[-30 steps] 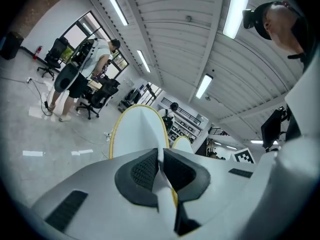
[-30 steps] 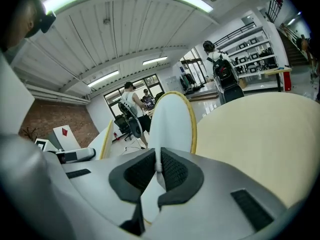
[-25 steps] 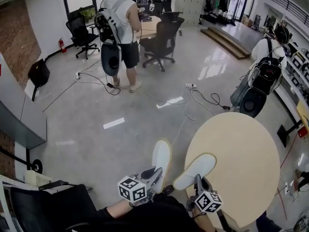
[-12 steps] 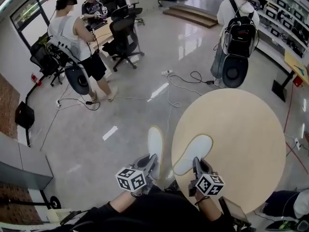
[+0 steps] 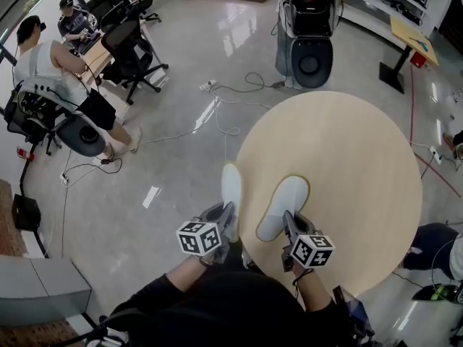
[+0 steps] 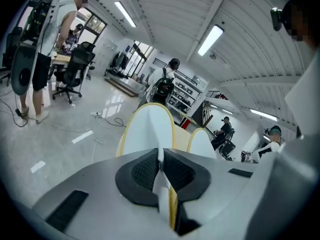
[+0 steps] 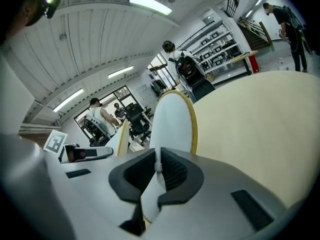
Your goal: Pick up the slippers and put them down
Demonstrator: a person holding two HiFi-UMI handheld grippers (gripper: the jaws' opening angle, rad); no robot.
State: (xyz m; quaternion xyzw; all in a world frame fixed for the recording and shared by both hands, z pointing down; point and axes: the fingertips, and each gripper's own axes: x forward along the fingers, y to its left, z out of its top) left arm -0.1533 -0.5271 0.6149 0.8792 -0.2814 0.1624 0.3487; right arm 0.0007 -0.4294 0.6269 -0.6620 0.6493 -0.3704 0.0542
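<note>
Two white slippers with yellow edging are held out in front of me. My left gripper [image 5: 230, 215] is shut on the heel of the left slipper [image 5: 231, 185], which hangs over the floor just left of the round table [image 5: 362, 150]. My right gripper [image 5: 283, 219] is shut on the heel of the right slipper [image 5: 282, 204], which is above the tabletop. In the left gripper view the left slipper [image 6: 148, 129] rises from the pinched jaws, with the right slipper [image 6: 200, 143] beside it. In the right gripper view the right slipper [image 7: 172, 121] stands over the table [image 7: 260, 129].
A person with a backpack and a large dark bag [image 5: 309, 27] stands beyond the table's far edge. At the left, a second person [image 5: 54, 78] stands by office chairs [image 5: 134, 53] and a desk. Cables [image 5: 231, 100] trail across the shiny floor.
The view has swung right, so the table now lies straight ahead. Both grippers have carried the slippers toward it; the right slipper is further over the tabletop, the left one at its edge.
</note>
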